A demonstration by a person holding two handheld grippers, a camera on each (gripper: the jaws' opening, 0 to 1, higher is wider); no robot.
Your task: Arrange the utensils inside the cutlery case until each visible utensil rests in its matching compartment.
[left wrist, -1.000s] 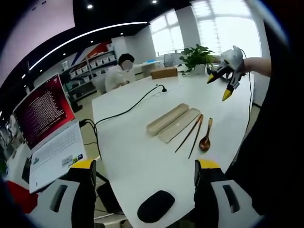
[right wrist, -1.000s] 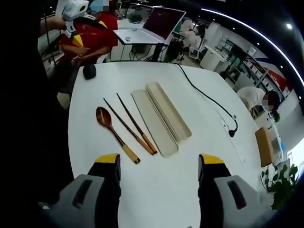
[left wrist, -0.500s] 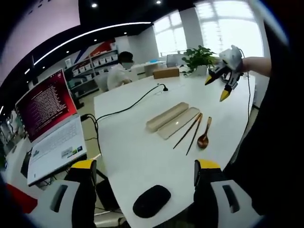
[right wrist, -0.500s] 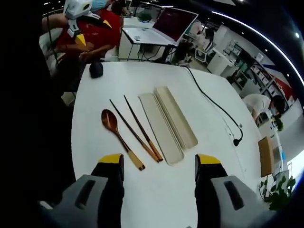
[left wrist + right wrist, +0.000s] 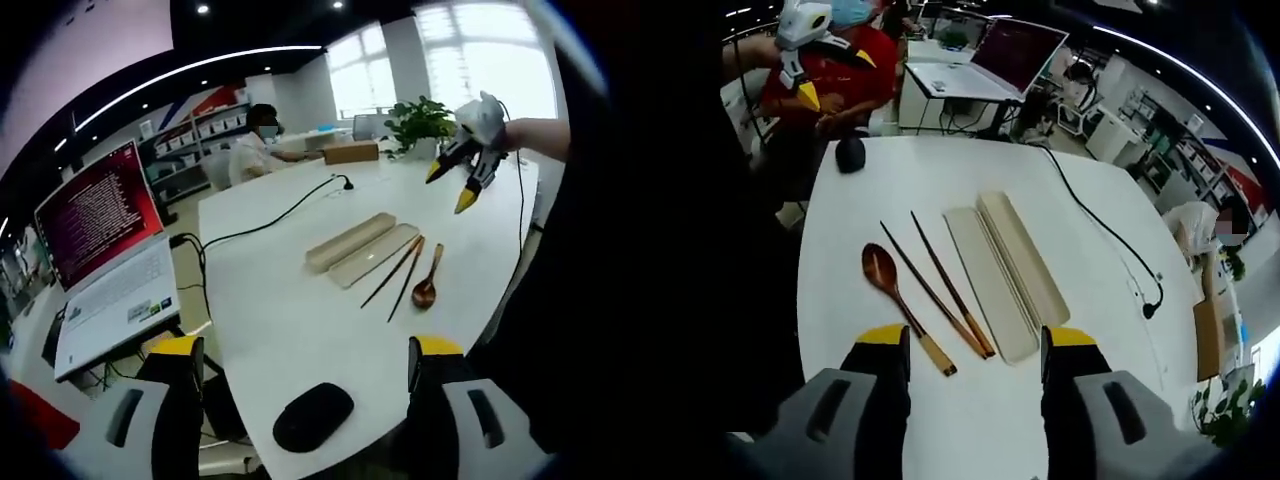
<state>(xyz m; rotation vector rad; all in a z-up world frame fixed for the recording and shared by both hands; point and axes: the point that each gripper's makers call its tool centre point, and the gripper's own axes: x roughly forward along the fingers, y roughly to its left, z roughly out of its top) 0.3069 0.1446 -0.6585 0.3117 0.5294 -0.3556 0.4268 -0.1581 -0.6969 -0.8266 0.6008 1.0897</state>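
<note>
Right gripper view, as I read it: my right claw (image 5: 975,345) hangs above the white bench (image 5: 1080,180), jaws apart and empty. Just beyond its tips lie the cutlery case (image 5: 1023,258) and its flat lid (image 5: 982,282), side by side and touching. At 9 o'clock of the lid lie two chopsticks (image 5: 940,282), then the wooden spoon (image 5: 898,300), all outside the case. At 11 o'clock I see the left claw (image 5: 830,78), jaws apart, over a black mouse (image 5: 850,153). A laptop (image 5: 990,62) stands at 12 o'clock.
</note>
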